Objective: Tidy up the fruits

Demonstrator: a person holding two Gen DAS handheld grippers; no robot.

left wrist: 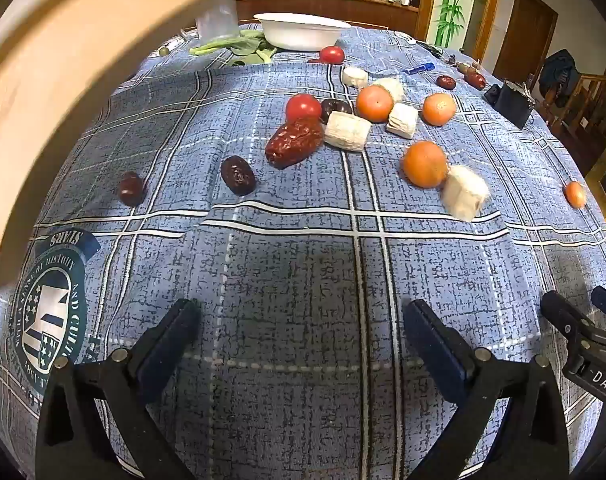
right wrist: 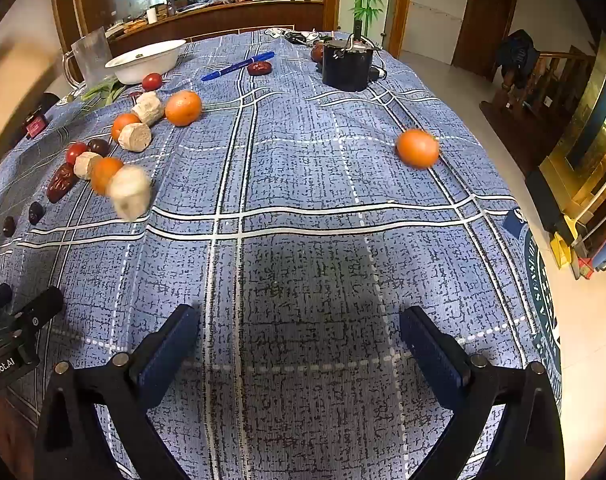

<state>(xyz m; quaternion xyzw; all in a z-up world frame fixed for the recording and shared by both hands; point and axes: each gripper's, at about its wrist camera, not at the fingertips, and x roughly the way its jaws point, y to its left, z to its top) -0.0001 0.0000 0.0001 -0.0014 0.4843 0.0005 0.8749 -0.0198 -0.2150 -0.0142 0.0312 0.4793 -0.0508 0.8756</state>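
Note:
Fruits lie scattered on a blue plaid tablecloth (left wrist: pixel 303 264). In the left wrist view I see oranges (left wrist: pixel 425 163), tomatoes (left wrist: pixel 303 107), a big red date (left wrist: pixel 293 143), dark dates (left wrist: pixel 238 175) and white cut chunks (left wrist: pixel 346 131); one white chunk (left wrist: pixel 465 192) is blurred. A white bowl (left wrist: pixel 303 31) stands at the far end. A lone orange (right wrist: pixel 417 148) lies apart in the right wrist view. My left gripper (left wrist: pixel 301 332) is open and empty over bare cloth. My right gripper (right wrist: pixel 301 336) is open and empty too.
A clear jug (left wrist: pixel 217 12) and green leaves (left wrist: pixel 239 49) sit by the bowl. A blue pen (right wrist: pixel 239 66) and a black motor (right wrist: pixel 347 65) lie at the far right. A blurred tan object (left wrist: pixel 55 80) fills the left of the left wrist view.

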